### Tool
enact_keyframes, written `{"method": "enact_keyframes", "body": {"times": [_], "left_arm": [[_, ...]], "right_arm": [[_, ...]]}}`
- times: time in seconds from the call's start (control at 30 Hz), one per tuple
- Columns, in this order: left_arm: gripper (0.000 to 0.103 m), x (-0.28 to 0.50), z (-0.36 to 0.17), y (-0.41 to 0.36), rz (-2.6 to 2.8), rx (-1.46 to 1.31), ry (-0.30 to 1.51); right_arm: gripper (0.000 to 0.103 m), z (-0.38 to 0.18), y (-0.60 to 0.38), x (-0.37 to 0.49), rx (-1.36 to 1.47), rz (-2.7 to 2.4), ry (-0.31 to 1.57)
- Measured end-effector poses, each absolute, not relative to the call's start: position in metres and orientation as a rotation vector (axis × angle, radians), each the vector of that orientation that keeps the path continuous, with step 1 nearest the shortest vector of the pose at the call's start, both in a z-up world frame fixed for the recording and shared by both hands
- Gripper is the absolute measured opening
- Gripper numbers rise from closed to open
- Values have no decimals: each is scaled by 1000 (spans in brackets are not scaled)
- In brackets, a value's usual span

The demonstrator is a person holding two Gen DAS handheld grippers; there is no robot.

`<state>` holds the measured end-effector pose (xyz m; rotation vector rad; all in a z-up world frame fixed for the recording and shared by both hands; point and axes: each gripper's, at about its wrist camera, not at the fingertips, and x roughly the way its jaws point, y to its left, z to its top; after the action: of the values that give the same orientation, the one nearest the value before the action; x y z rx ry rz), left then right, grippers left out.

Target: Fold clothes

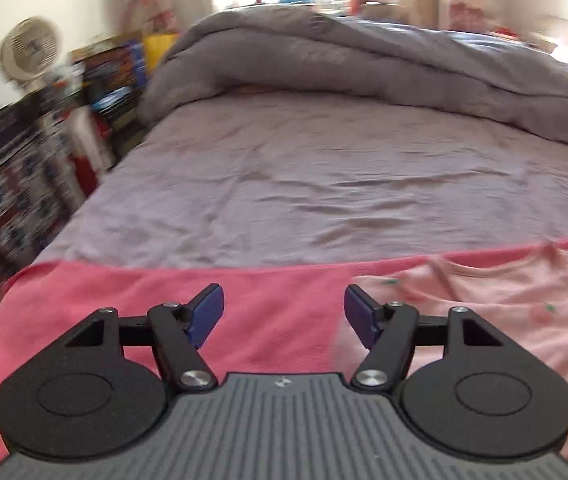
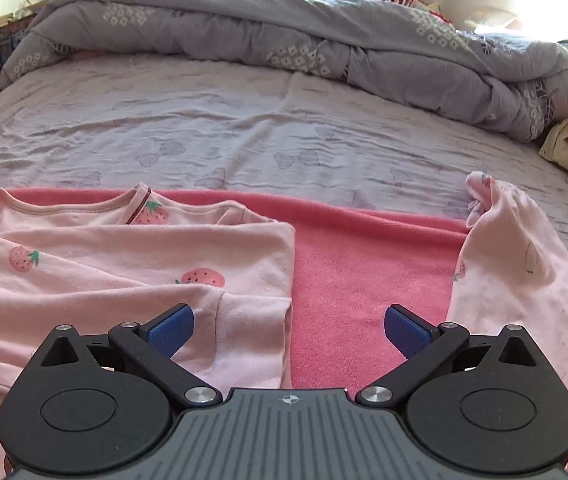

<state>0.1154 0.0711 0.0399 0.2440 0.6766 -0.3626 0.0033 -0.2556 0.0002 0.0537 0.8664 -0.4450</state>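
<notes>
Grippers, left (image 1: 284, 316) and right (image 2: 288, 332), both agape and empty over top (image 2: 123, 264) spread flat on blanket (image 2: 364, 264), seemingly for folding.

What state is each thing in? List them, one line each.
Left tool: open, empty, over the pink blanket.
Right tool: open, empty, at the shirt's edge.
Shirt: flat on the blanket, sleeve folded across the front.
Second pink garment: rumpled, unfolded, right of the shirt.
Blanket: spread flat on the bed.
Duvet: bunched up at the far side.
Sheet: wrinkled.
</notes>
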Motion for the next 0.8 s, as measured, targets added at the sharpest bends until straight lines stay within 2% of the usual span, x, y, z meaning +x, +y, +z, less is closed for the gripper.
{"method": "enact_keyframes", "body": {"times": [0.07,0.2,0.3,0.4,0.43,0.5,0.6,0.7,0.8], "left_arm": [[74,113,32,43,-452,373,676],[74,139,-2,19,-238,548,720],[66,167,-12,45,53,522,779],[64,182,-5,90,184,381,840],[59,181,4,101,127,299,838],[60,172,22,107,-59,199,814],[67,163,39,78,-341,175,797],[70,161,32,26,-413,341,813],[71,162,4,-9,-463,492,907]], "right_arm": [[103,-5,-256,5,63,-460,891],[103,-6,-252,5,69,-479,894],[103,-5,-249,5,50,-473,893],[103,-5,-247,7,43,-468,892],[103,-5,-246,7,41,-467,892],[103,-7,-245,8,46,-465,896],[103,-10,-243,9,65,-482,896],[103,-10,-242,8,84,-500,897],[103,-10,-241,8,73,-498,901]]}}
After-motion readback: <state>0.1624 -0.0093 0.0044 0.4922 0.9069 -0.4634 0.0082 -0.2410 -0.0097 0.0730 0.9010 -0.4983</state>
